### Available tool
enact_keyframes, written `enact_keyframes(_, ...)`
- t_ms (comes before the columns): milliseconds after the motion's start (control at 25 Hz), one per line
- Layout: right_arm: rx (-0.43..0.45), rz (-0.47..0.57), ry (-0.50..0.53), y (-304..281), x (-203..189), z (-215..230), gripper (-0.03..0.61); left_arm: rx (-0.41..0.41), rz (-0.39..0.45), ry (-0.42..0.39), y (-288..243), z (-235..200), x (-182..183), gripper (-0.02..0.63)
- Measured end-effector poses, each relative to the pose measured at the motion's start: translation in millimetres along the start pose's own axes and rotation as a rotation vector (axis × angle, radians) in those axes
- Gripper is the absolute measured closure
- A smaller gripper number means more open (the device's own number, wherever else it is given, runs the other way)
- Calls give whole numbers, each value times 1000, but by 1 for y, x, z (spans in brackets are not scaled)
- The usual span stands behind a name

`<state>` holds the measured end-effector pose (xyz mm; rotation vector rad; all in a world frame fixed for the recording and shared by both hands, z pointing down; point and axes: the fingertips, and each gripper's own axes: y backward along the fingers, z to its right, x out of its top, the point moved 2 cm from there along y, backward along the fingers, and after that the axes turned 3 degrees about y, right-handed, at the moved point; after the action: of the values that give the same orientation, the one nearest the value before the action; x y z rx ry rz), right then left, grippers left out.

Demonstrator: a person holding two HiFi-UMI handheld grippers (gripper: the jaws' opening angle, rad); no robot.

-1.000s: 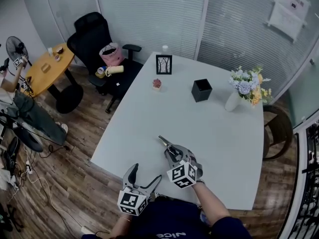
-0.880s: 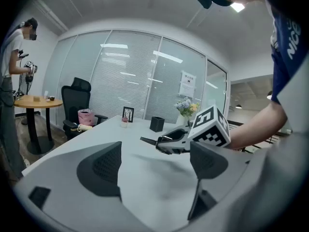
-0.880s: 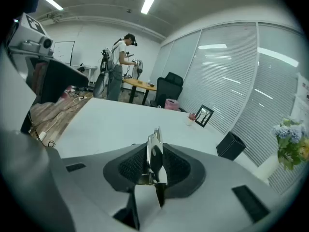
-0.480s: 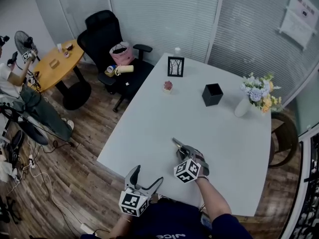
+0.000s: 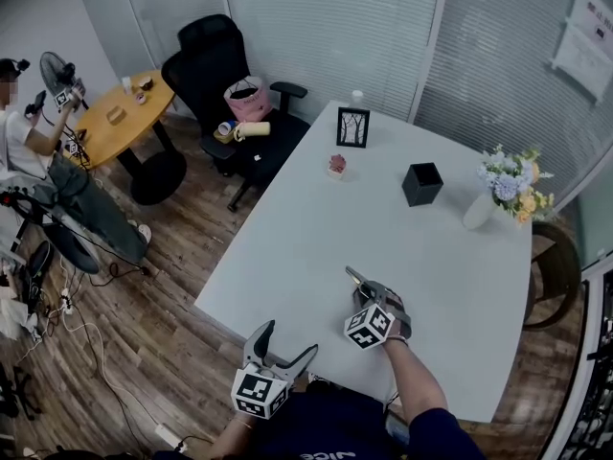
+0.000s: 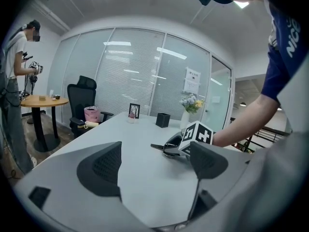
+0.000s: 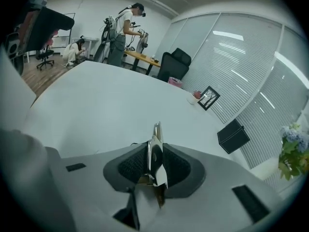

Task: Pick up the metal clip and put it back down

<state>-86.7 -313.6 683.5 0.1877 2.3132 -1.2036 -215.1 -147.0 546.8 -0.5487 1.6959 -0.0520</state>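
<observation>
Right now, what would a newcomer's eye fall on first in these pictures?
The metal clip stands out, clamped between the jaws of the right gripper, low over the near part of the white table. Beside it, the left gripper hangs open and empty at the table's near edge. At the far end stand a black box and a vase of flowers.

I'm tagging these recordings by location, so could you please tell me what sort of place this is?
Most likely an office meeting room: a large white table, a black office chair beside it, and glass partition walls with blinds around the space.
</observation>
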Motion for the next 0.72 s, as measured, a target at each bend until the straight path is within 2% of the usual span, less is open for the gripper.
enact_keyframes(560, -7, 42, -5, -5, 1, -4, 449, 29, 1, 1, 3, -11, -2, 170)
enact_keyframes(720, 2, 75, -85, -2, 3, 0, 303, 22, -9, -6, 2, -10, -4, 170)
